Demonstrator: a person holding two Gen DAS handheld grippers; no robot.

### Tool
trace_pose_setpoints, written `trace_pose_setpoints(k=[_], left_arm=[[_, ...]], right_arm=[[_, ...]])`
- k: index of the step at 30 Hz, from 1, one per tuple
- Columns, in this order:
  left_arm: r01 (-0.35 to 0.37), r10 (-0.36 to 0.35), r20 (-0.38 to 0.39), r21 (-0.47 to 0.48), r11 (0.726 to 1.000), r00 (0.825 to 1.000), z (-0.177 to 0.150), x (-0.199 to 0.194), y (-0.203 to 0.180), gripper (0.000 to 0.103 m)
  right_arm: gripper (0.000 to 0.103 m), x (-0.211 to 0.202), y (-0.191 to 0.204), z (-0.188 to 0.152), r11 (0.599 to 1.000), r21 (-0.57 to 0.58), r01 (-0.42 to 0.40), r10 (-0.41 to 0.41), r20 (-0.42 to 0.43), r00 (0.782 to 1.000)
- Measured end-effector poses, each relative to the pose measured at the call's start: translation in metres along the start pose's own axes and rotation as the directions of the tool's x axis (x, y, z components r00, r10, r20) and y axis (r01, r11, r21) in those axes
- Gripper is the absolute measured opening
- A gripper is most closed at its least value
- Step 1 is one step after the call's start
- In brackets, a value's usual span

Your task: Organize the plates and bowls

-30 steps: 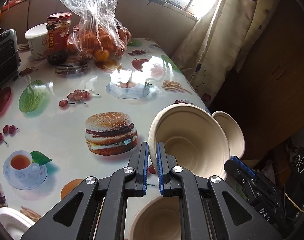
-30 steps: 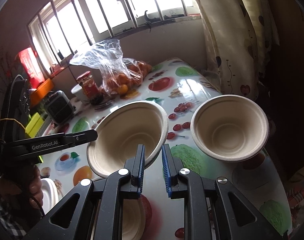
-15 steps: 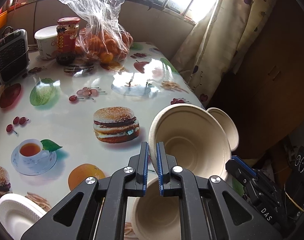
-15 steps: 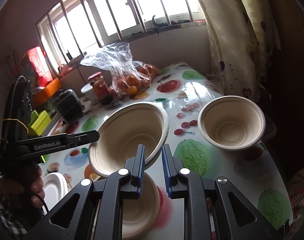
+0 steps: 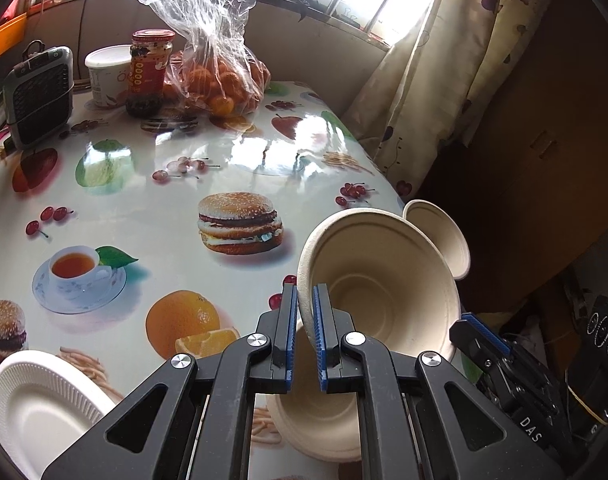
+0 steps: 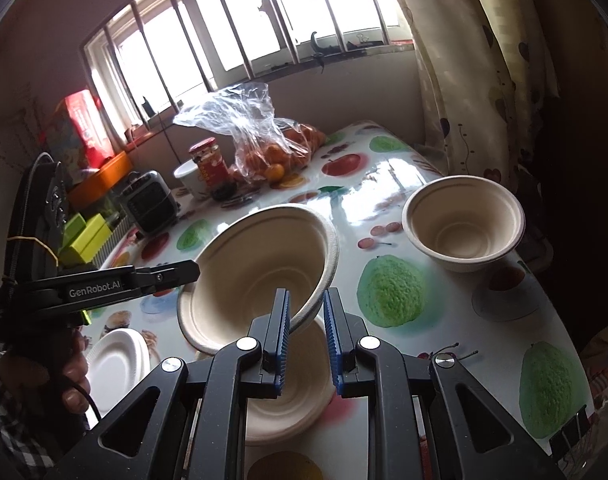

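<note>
Both my grippers pinch one large bowl (image 5: 380, 280): my left gripper (image 5: 304, 320) clamps its near rim, my right gripper (image 6: 306, 320) the opposite rim, holding it tilted above the fruit-print table (image 5: 143, 208). Directly under it sits a second bowl (image 6: 295, 396); a smaller bowl (image 6: 464, 224) stands beyond, a white plate (image 5: 35, 404) left of it

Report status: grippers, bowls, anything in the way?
Left hand-held gripper and right hand-held gripper both shut on the big bowl's rim. It hangs tilted above a second bowl. Small bowl and white plate lie clear.
</note>
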State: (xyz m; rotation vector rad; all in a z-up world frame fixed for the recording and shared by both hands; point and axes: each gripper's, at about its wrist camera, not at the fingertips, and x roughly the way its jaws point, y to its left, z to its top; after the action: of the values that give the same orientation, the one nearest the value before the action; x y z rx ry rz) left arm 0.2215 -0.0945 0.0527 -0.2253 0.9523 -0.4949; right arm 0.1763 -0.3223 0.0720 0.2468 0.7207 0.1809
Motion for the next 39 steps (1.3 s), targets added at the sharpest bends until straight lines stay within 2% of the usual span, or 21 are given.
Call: trace_pose_setpoints(k=[16,39], left_arm=[[-0.016,0.016,-0.006,-0.003,1.0,1.0,-0.03,-0.013,0.003,0.008],[-0.029,0.028,-0.045,-0.025,0.999,0.999,-0.046,-0.004,0.009,0.008]], right_arm=[[0.017,-0.01,0.004,-0.025,1.0,0.016,-0.013,0.013,-0.021,1.0],[0.017,-0.004,0.003,-0.041,1.0,0.024,-0.011,0.012,-0.061,0.998]])
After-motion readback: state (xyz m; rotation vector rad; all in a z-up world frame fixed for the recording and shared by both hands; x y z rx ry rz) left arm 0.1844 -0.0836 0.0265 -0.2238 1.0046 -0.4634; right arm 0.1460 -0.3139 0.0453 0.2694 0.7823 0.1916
